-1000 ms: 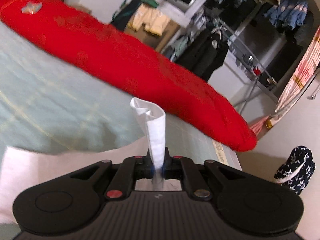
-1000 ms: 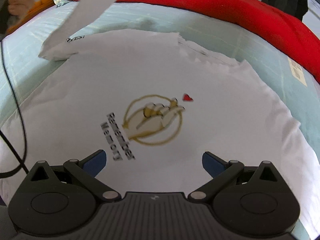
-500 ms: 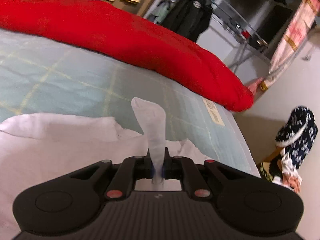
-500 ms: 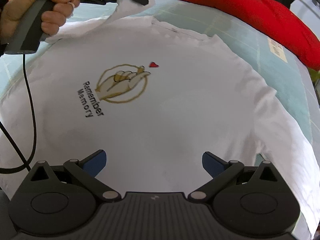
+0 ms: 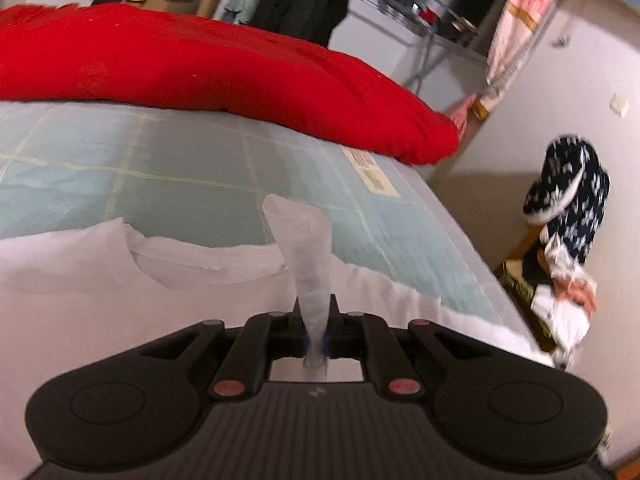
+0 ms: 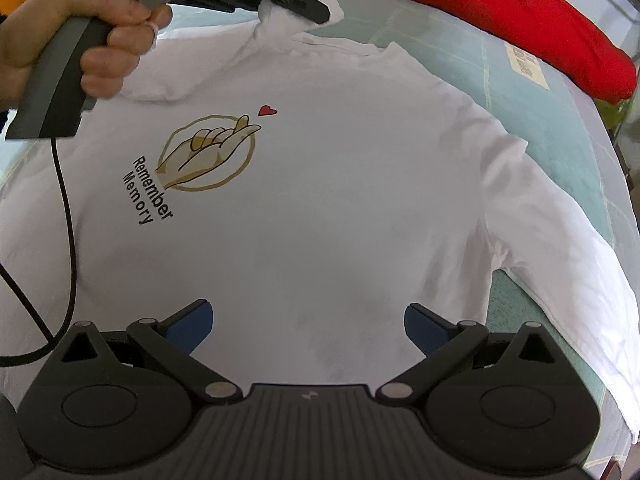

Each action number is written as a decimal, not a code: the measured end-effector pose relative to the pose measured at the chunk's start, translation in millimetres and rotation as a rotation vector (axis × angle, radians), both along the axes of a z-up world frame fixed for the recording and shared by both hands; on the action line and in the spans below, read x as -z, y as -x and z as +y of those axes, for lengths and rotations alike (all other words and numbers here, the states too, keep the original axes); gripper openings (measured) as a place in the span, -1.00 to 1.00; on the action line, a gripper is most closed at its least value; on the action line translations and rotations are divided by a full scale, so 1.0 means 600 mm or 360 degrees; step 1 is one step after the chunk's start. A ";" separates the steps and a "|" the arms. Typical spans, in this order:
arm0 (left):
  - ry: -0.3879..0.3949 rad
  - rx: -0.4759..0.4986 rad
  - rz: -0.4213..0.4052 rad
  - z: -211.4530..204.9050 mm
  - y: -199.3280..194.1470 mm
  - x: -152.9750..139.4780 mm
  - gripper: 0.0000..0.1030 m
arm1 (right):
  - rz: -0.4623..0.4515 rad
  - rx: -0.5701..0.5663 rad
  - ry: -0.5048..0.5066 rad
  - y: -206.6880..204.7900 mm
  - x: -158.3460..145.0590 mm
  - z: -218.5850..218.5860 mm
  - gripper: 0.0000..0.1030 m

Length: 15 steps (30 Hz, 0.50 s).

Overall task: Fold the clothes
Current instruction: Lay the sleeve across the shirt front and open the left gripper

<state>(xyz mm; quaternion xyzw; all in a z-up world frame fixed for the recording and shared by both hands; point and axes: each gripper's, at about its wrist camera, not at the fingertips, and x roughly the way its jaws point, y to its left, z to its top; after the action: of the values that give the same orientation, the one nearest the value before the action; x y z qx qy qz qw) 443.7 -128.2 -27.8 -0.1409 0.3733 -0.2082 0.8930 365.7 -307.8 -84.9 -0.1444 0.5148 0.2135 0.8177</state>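
Evidently a white T-shirt [image 6: 340, 200] is spread print side up on the pale green checked bedsheet [image 5: 168, 184], with its collar toward the red quilt [image 5: 200, 76] along the far edge and one sleeve [image 6: 560, 248] lying out flat to the side. A pinch of the shirt's cloth near the collar and shoulder is clamped between the closed fingers of the left gripper [image 5: 314, 340] and is drawn up off the bed, so that a narrow tongue of fabric stands above the jaws. The right gripper [image 6: 308, 324] is held over the lower body of the shirt with its blue-padded fingers spread wide and nothing between them. The shirt is judged to be laid out or being smoothed at its top edge, with no fold visible in the body. For this to be done well, the pinched edge should be kept taut and level rather than lifted high, so that the collar is not dragged askew and the printed emblem [image 6: 208, 156] stays flat. The gathered cloth around the neck should be eased outward until its wrinkles are gone. The cable [image 6: 68, 200] trailing across the shirt's edge should be kept clear of any fold.
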 end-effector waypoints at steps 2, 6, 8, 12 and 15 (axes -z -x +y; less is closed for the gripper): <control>-0.0041 0.0033 -0.0016 -0.012 0.002 0.000 -0.90 | -0.0002 0.0008 0.0000 -0.001 0.001 0.000 1.00; -0.0122 0.0098 -0.0048 -0.036 0.006 0.000 -0.90 | 0.0005 0.0040 -0.0007 -0.004 0.004 -0.004 1.00; -0.0163 0.0130 -0.0063 -0.048 0.008 0.000 -0.90 | 0.0014 0.0061 -0.0016 -0.005 0.005 -0.006 1.00; -0.0245 0.0195 -0.0095 -0.071 0.012 0.001 -0.90 | 0.0021 0.0082 -0.0019 -0.006 0.007 -0.011 1.00; -0.0274 0.0216 -0.0101 -0.082 0.011 0.004 -0.90 | 0.0022 0.0097 -0.0016 -0.007 0.010 -0.014 1.00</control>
<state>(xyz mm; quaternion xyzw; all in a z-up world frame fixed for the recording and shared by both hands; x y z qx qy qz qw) 437.0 -177.4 -30.3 -0.0313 0.3700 -0.2397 0.8970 369.8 -316.1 -90.6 -0.1230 0.5236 0.1921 0.8209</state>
